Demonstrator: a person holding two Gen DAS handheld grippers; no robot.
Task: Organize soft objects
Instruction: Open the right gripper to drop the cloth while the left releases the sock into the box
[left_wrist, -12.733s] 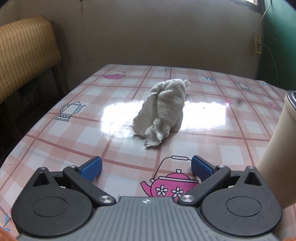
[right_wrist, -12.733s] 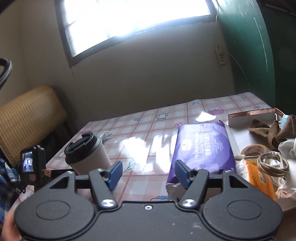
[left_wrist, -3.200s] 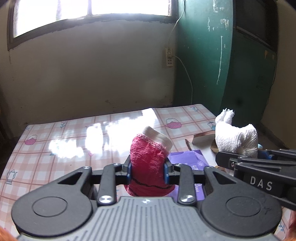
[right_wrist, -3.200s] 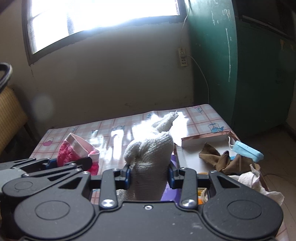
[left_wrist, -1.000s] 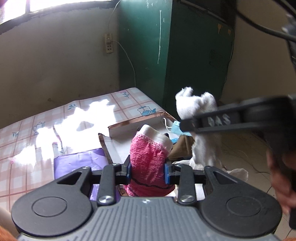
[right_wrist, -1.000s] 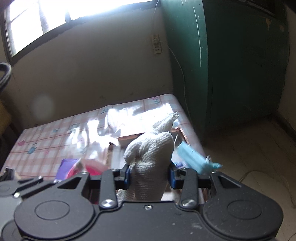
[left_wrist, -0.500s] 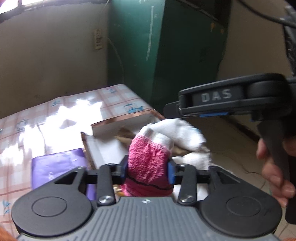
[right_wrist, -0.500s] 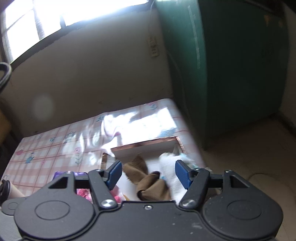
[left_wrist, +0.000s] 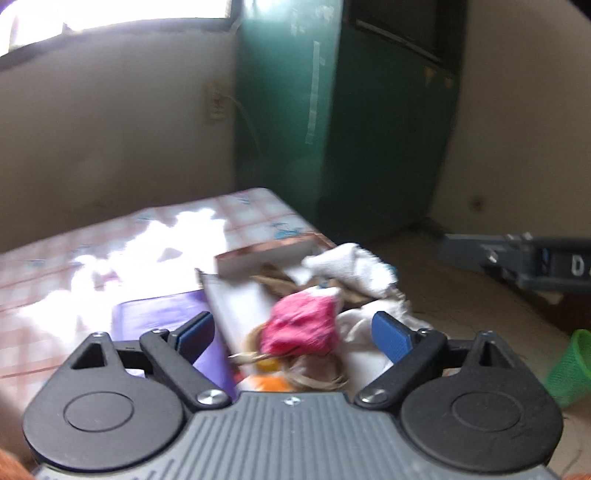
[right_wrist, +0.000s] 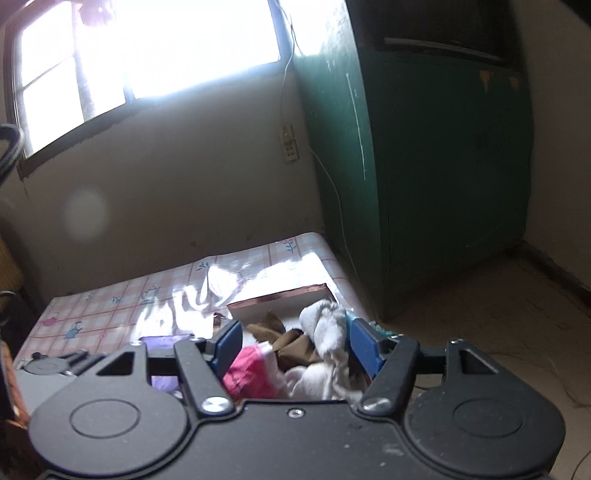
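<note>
A pink sock (left_wrist: 301, 325) lies loose in the copper-edged box (left_wrist: 266, 251) on top of other items, just ahead of my open, empty left gripper (left_wrist: 293, 332). The white towel (left_wrist: 349, 264) lies at the box's far right side. In the right wrist view the pink sock (right_wrist: 251, 373) and white towel (right_wrist: 327, 330) sit in the box (right_wrist: 280, 295) below my open, empty right gripper (right_wrist: 295, 349). A brown cloth (right_wrist: 291, 343) lies between them.
A purple tissue pack (left_wrist: 162, 314) lies left of the box on the checked tablecloth (left_wrist: 110, 251). A green cabinet (right_wrist: 424, 166) stands behind the table's right end. A green basket (left_wrist: 570, 367) is on the floor at right. The right gripper's body (left_wrist: 517, 258) shows at the far right.
My left gripper has opened and let the pink sock drop into the box. The right gripper, open since half a second ago, has drawn back from the released white towel.
</note>
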